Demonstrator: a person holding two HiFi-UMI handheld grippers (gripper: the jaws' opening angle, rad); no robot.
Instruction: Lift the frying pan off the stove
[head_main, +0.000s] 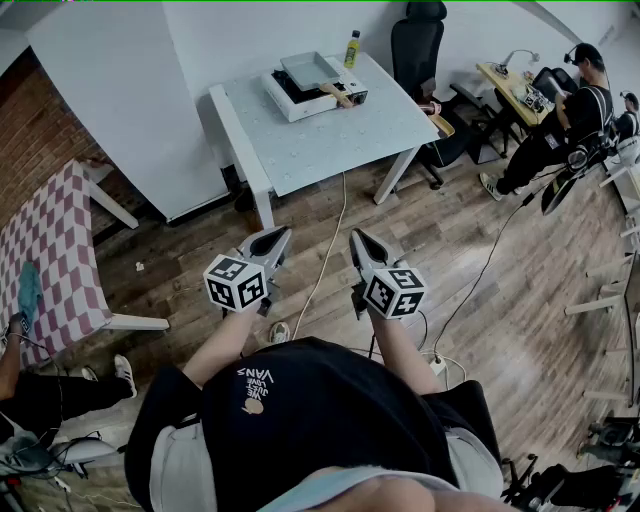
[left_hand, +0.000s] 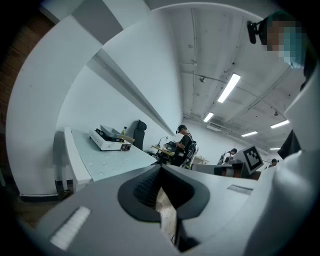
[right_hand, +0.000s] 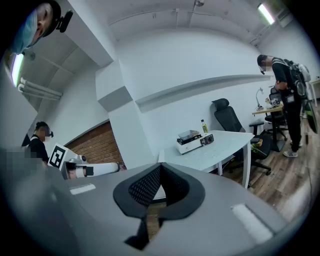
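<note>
Looking down in the head view: a broad stretch of bare wooden floor (head_main: 430, 240) lies between the person and the pale desk (head_main: 330, 150), crossed by one cable (head_main: 327, 245). A checked-cloth table (head_main: 55, 250) stands at left and an office chair (head_main: 415, 45) behind the desk. The frying pan (head_main: 308, 70), square and grey with a wooden handle, sits on the white stove (head_main: 283, 100) near the desk's far edge, with a bottle (head_main: 352, 48) just beside it. The left gripper (head_main: 280, 233) and right gripper (head_main: 357, 237) are held side by side over the floor, well apart from the desk.

Left gripper view: jaws pressed together, nothing between them. The desk's near edge and the stove are ahead at left.

Right gripper view: jaws likewise together and empty. Pan, stove and bottle are ahead at right, with the chair beyond.
</note>
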